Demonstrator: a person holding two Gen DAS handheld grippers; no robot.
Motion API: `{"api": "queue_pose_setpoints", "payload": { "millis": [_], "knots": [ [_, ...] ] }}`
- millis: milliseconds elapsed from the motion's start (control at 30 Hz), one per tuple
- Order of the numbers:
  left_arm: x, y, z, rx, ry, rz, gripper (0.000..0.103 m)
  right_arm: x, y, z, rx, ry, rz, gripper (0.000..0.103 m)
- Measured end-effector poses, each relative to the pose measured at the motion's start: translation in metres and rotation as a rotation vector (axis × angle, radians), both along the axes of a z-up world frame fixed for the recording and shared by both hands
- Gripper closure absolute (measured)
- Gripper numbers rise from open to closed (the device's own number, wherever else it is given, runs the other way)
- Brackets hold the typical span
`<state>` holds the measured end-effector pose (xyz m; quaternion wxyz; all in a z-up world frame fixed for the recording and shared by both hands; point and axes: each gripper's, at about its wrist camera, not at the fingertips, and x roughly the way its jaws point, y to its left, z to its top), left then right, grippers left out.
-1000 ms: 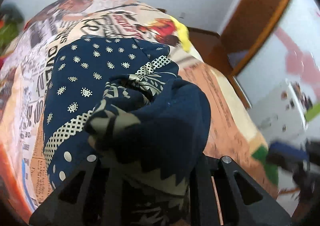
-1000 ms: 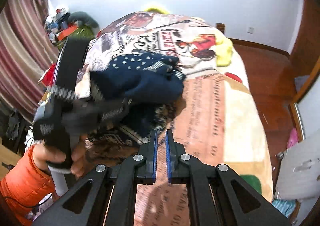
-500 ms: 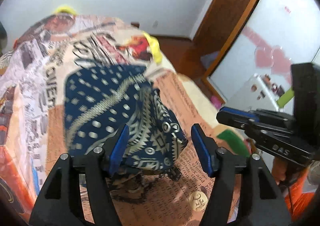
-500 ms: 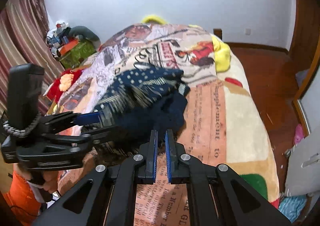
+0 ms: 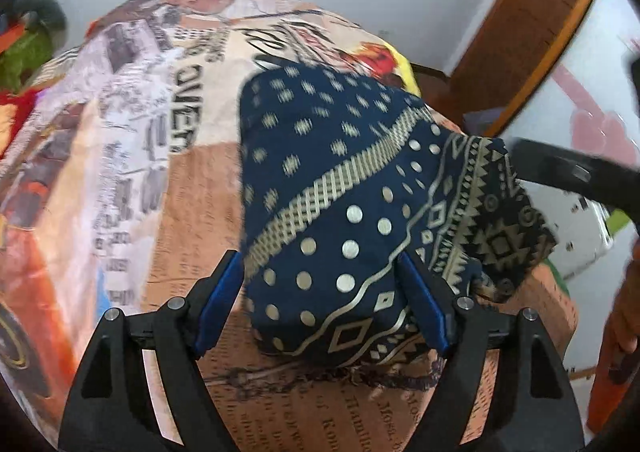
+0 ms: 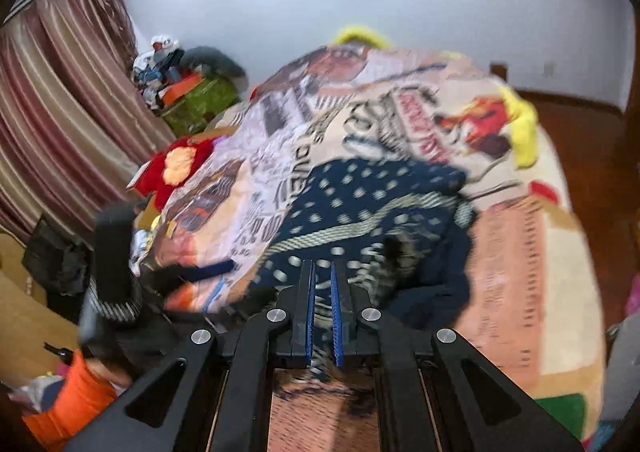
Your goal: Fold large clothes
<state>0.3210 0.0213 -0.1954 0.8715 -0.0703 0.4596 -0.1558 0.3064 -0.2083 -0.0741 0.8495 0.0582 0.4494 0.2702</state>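
Left gripper (image 5: pixel 320 304) spread wide, straddling the navy gold-patterned folded cloth (image 5: pixel 352 188) at 12 o'clock. Right gripper (image 6: pixel 322 292) nearly pressed together, pinching cloth fringe. Cloth lies on the newspaper-print bedspread (image 5: pixel 132 140); striped curtain (image 6: pixel 60 100) at 10 o'clock.

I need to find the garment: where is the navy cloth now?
The navy cloth lies bunched on the printed bedspread, between the open left tool's fingers, near the bed's foot edge.

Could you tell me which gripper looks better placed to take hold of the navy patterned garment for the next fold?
Left: left gripper is open astride the garment; right gripper is nearly shut.
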Motion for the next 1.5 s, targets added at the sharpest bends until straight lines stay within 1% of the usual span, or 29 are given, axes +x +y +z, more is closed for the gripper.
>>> {"api": "queue_pose_setpoints", "payload": {
  "millis": [33,100,133,200,267,300,367,400,467,533,600,733,800,900,1000,1067,1167,1233,1267,1300,1333,1367,1400,1433,1467,1500],
  "knots": [
    [-0.001,-0.003,-0.007,0.007,0.004,-0.015,0.023,0.005,0.006,-0.007,0.006,0.023,0.016,0.099],
    [-0.001,-0.005,-0.014,0.014,0.015,-0.008,0.02,0.016,0.015,-0.027,0.002,0.088,0.048,0.099],
    [-0.001,-0.003,-0.016,0.003,0.015,0.0,0.02,0.021,0.019,-0.038,-0.029,0.123,0.049,0.099],
    [-0.003,0.001,-0.018,-0.016,0.022,0.003,0.019,0.031,0.02,-0.064,-0.12,0.183,0.017,0.099],
    [-0.003,0.002,-0.022,-0.022,0.034,-0.006,0.018,0.034,0.009,-0.084,-0.15,0.216,-0.005,0.099],
    [-0.004,0.002,-0.022,-0.015,0.029,-0.009,0.017,0.033,0.002,-0.089,-0.14,0.226,-0.008,0.099],
    [-0.006,-0.001,-0.022,0.002,0.016,-0.018,0.017,0.027,-0.016,-0.093,-0.066,0.228,0.004,0.099],
    [-0.006,-0.001,-0.022,0.006,0.015,-0.02,0.017,0.024,-0.024,-0.093,-0.045,0.226,0.005,0.099],
    [-0.006,0.0,-0.021,0.003,0.021,-0.019,0.017,0.016,-0.038,-0.093,-0.02,0.229,0.009,0.099],
    [-0.007,0.002,-0.02,-0.005,0.033,-0.016,0.017,0.008,-0.047,-0.095,-0.017,0.224,0.014,0.099],
    [-0.01,0.004,-0.015,-0.004,0.036,-0.018,0.017,0.001,-0.053,-0.094,-0.04,0.208,0.019,0.099],
    [-0.015,0.007,0.001,0.037,0.006,-0.035,0.017,-0.009,-0.055,-0.086,-0.116,0.163,0.019,0.099],
    [-0.018,0.01,0.013,0.078,-0.028,-0.026,0.017,-0.014,-0.052,-0.079,-0.157,0.129,0.022,0.099],
    [-0.017,0.018,0.028,0.11,-0.075,-0.002,0.017,-0.018,-0.048,-0.067,-0.199,0.07,0.029,0.099],
    [-0.013,0.027,0.038,0.12,-0.102,0.025,0.017,-0.019,-0.043,-0.052,-0.218,0.009,0.024,0.099],
    [-0.006,0.032,0.041,0.136,-0.113,0.04,0.017,-0.017,-0.039,-0.04,-0.232,-0.05,0.014,0.099],
    [0.006,0.036,0.042,0.145,-0.112,0.044,0.017,-0.013,-0.032,-0.027,-0.251,-0.127,-0.004,0.099],
    [0.016,0.035,0.039,0.129,-0.099,0.029,0.017,-0.007,-0.031,-0.021,-0.228,-0.171,-0.029,0.099],
    [0.021,0.035,0.036,0.12,-0.086,0.018,0.017,0.0,-0.033,-0.021,-0.202,-0.17,-0.052,0.099],
    [0.026,0.034,0.032,0.112,-0.072,0.011,0.017,0.007,-0.034,-0.022,-0.184,-0.15,-0.07,0.099],
    [0.031,0.033,0.027,0.104,-0.057,0.007,0.017,0.016,-0.037,-0.025,-0.155,-0.109,-0.096,0.099],
    [0.04,0.032,0.02,0.09,-0.025,0.003,0.017,0.029,-0.043,-0.033,-0.105,-0.049,-0.125,0.099],
    [0.046,0.032,0.013,0.077,0.005,0.001,0.017,0.037,-0.046,-0.038,-0.076,-0.016,-0.137,0.099],
    [0.05,0.032,0.007,0.056,0.028,-0.002,0.017,0.046,-0.05,-0.045,-0.046,0.025,-0.155,0.099],
    [0.056,0.034,0.0,0.002,0.058,0.0,0.016,0.056,-0.053,-0.054,-0.026,0.071,-0.175,0.099],
    [0.059,0.037,-0.003,-0.026,0.072,0.006,0.011,0.063,-0.056,-0.062,-0.012,0.107,-0.186,0.099]
  ]
}}
